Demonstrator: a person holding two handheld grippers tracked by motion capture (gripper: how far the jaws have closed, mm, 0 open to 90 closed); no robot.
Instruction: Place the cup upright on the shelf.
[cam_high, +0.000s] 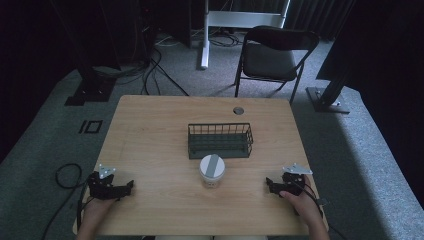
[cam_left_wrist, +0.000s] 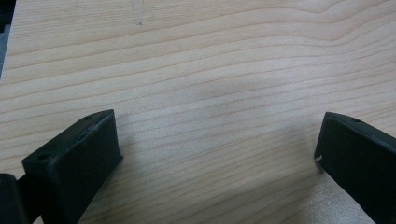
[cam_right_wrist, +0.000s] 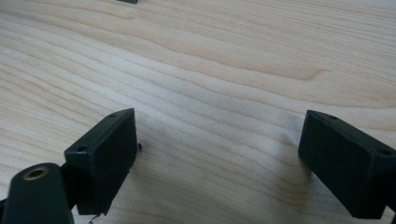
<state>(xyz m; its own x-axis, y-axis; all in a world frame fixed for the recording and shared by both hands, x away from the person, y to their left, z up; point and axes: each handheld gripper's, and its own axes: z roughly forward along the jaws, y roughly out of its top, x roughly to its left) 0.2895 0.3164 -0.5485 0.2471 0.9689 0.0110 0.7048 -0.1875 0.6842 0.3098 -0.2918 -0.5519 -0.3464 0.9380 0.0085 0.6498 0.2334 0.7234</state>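
A white tub with a grey-striped lid (cam_high: 212, 170) stands on the wooden table (cam_high: 150, 130), just in front of a dark wire basket (cam_high: 220, 140). My left gripper (cam_high: 127, 187) rests low at the table's front left, held by a hand. In the left gripper view that gripper (cam_left_wrist: 217, 135) stands open over bare wood. My right gripper (cam_high: 270, 185) rests at the front right, to the right of the tub. In the right gripper view it (cam_right_wrist: 217, 135) is open too, with nothing between its jaws.
A round cable hole (cam_high: 238, 110) sits near the table's far edge. Beyond the table stand a black folding chair (cam_high: 272, 55) and a white desk leg (cam_high: 204, 40). Cables (cam_high: 67, 175) trail on the carpet at the left.
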